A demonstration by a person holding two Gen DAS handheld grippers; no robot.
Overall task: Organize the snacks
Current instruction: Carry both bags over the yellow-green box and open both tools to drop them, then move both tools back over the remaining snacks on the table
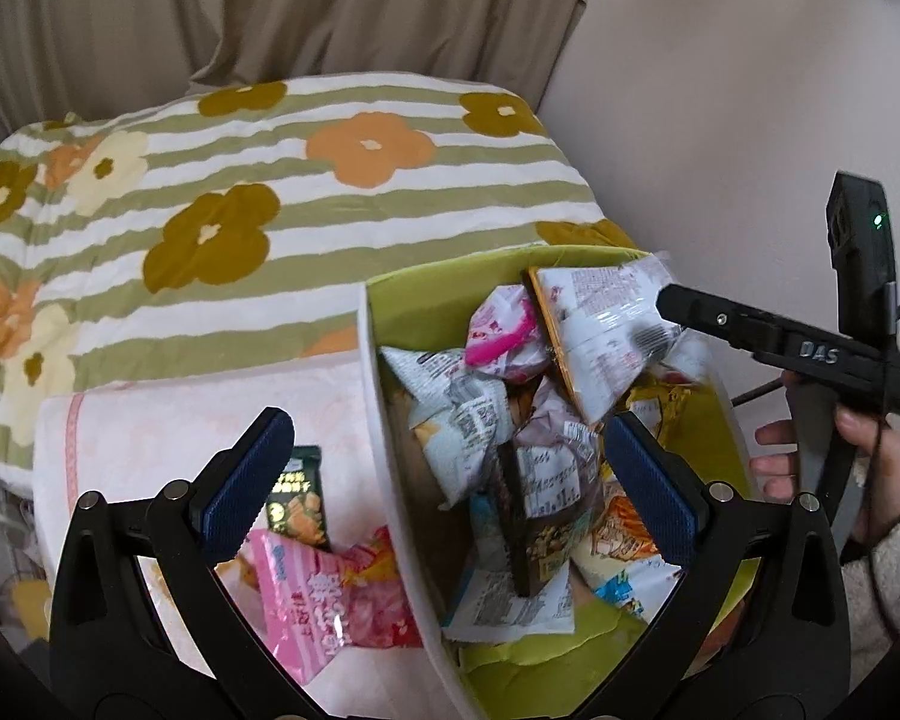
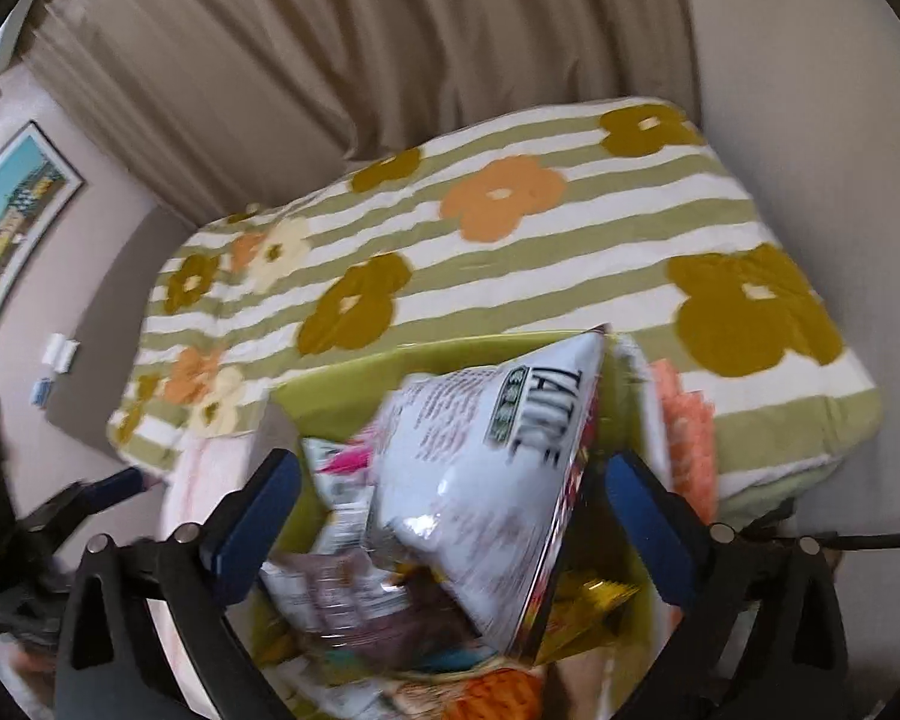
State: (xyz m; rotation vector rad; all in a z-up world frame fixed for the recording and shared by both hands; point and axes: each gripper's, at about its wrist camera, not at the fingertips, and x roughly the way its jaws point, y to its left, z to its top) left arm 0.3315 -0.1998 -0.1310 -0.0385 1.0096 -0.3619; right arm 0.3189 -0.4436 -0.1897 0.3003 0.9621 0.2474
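A green box (image 1: 438, 288) on the bed holds several snack packets. My left gripper (image 1: 450, 474) is open and empty, straddling the box's left wall. Left of the box, a pink packet (image 1: 324, 594) and a dark green packet (image 1: 300, 498) lie on a white cloth (image 1: 150, 420). My right gripper (image 2: 450, 516) is open over the box (image 2: 342, 384); a white bag (image 2: 486, 480) lies loose between its fingers on the pile. From the left wrist view the right gripper (image 1: 666, 306) hovers at the box's far right, by the same white bag (image 1: 600, 324).
The bed has a green-striped flower quilt (image 1: 270, 180). A beige curtain (image 1: 270, 6) hangs behind it and a wall (image 1: 720, 90) stands to the right. A framed picture (image 2: 12, 222) hangs on the left wall.
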